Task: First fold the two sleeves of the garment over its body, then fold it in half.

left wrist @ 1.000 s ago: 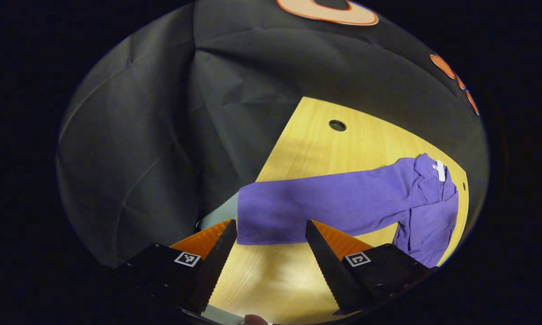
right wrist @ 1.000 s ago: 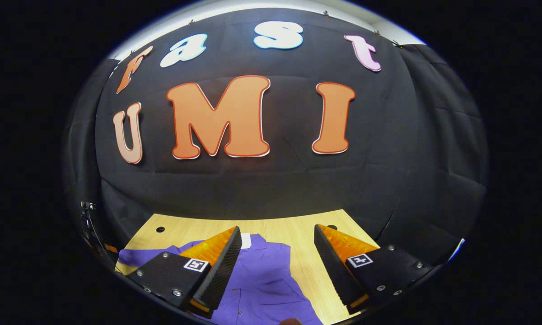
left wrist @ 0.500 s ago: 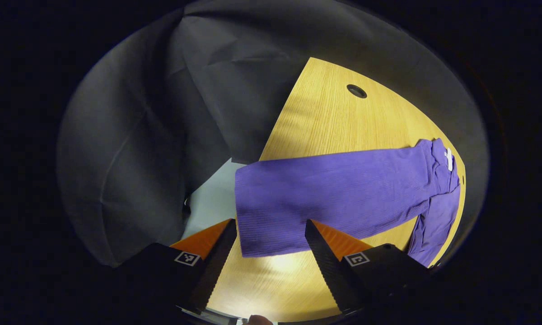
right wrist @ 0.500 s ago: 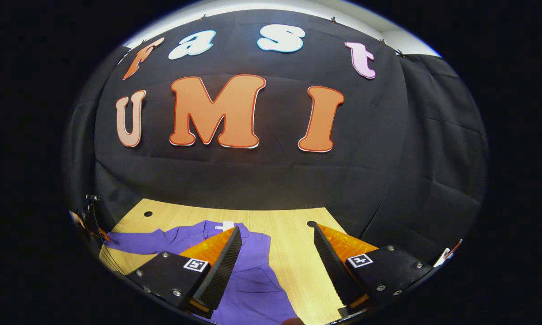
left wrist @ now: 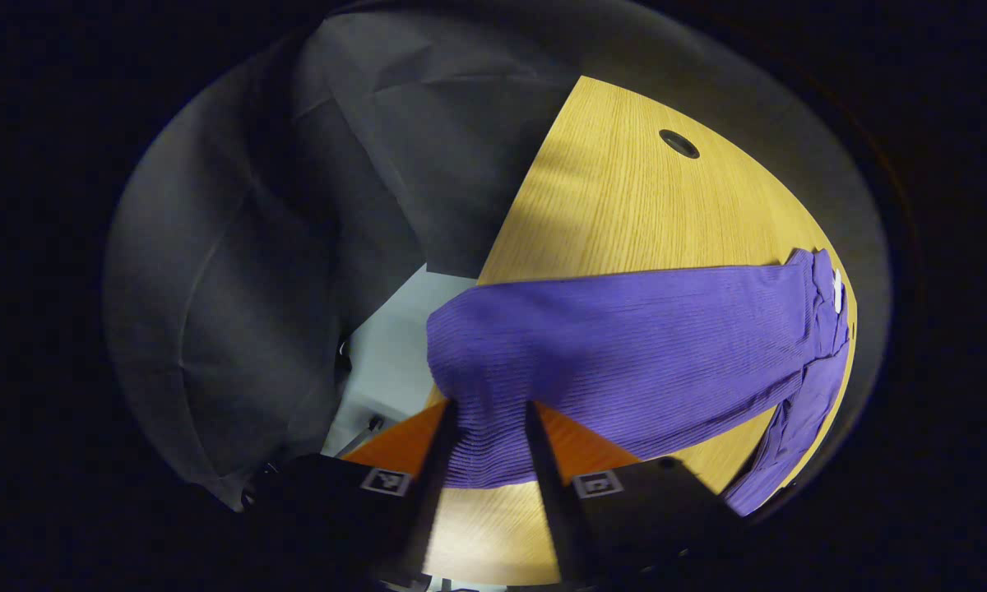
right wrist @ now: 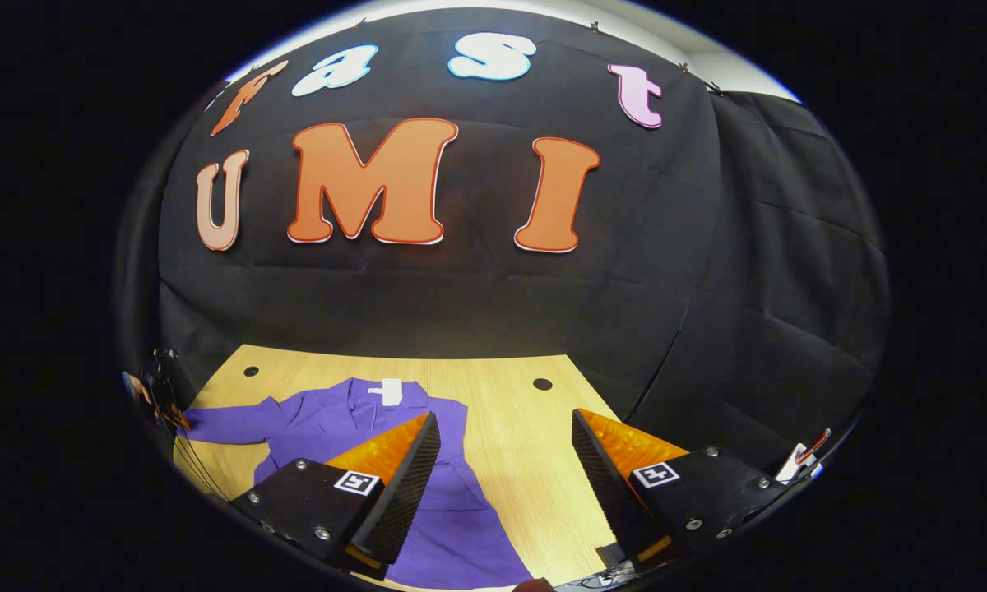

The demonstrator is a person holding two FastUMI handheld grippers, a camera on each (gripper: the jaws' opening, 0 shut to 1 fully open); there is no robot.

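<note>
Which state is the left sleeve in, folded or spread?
Spread: the sleeve lies straight out along the table, its cuff between the left gripper jaws.

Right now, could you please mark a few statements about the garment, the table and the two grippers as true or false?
1. The left gripper has the cuff end of the purple garment's sleeve between its fingers. True.
2. The right gripper is clamped on the garment's collar. False: its jaws stand wide apart above the table, holding nothing.
3. The garment lies on a light wooden table. True.
4. The garment is already folded in half. False: one sleeve stretches out sideways from the body.
5. A white tag shows at the garment's neck. True.
</note>
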